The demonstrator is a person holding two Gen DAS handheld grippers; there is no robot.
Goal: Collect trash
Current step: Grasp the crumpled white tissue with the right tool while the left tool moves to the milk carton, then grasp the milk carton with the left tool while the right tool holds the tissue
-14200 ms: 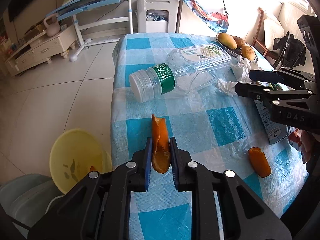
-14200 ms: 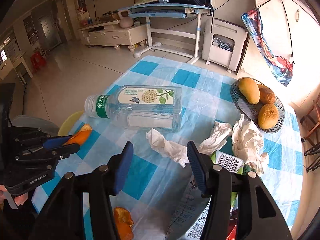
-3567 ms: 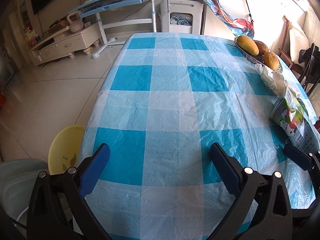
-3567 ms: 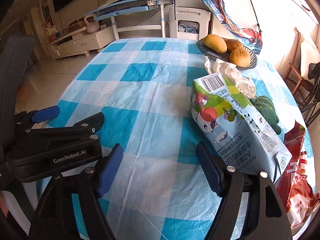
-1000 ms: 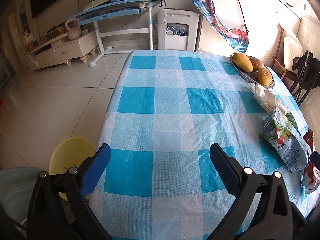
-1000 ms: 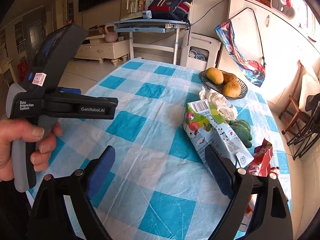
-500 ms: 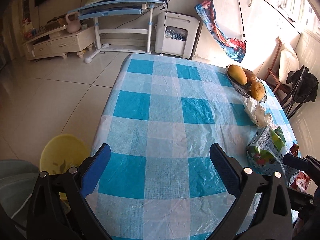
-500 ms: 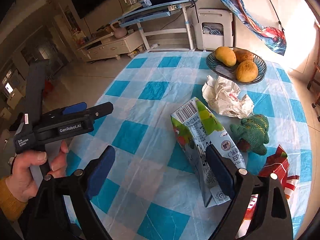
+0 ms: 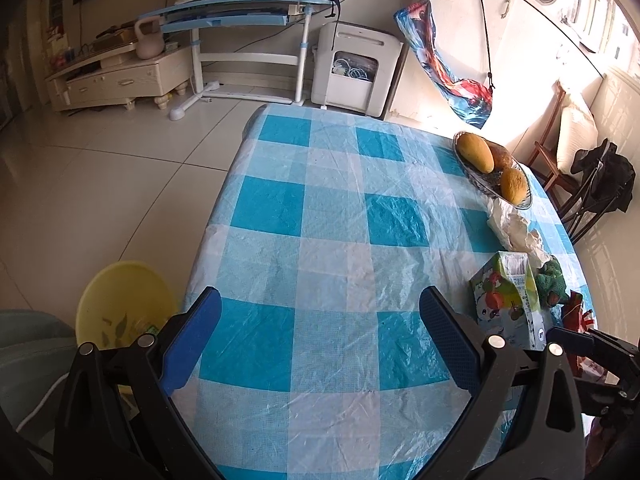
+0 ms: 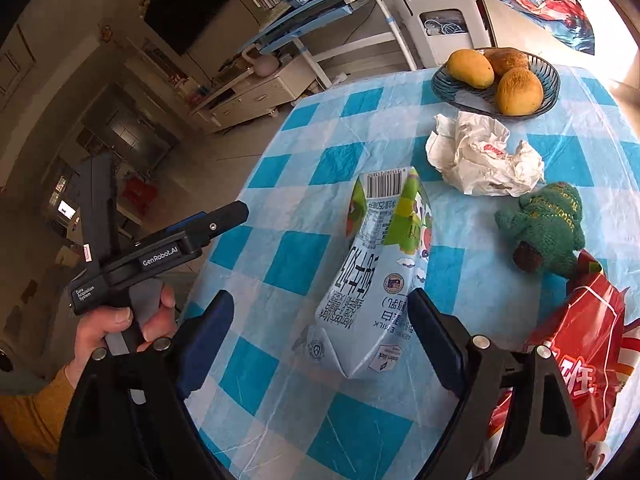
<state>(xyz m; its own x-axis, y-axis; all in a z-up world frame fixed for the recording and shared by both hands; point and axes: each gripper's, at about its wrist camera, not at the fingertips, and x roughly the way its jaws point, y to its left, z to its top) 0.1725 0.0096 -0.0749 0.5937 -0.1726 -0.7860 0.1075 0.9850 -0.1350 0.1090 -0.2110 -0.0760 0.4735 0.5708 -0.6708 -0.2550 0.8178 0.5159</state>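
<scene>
A blue-and-green milk carton [image 10: 380, 276] lies on the blue-checked tablecloth [image 10: 288, 256]; it also shows in the left wrist view [image 9: 508, 300]. My right gripper [image 10: 320, 336] is open and empty, its near end of the carton between the fingers, not touching. A crumpled white wrapper [image 10: 480, 160] lies beyond it, and a red snack bag [image 10: 572, 344] lies at the right. My left gripper [image 9: 320, 332] is open and empty above the table's near left part. A yellow bin [image 9: 120, 312] holding scraps stands on the floor at the left.
A dark bowl [image 10: 548, 80] with three fruits stands at the far right of the table. A green knitted toy [image 10: 548, 220] lies beside the wrapper. A grey bin [image 9: 32, 352] stands next to the yellow one. A chair [image 9: 568, 168] stands beyond the table's right side.
My right gripper has dropped closer to the milk carton, which now lies between its open fingers. My left gripper has pulled back and risen a little. Both stay open.
</scene>
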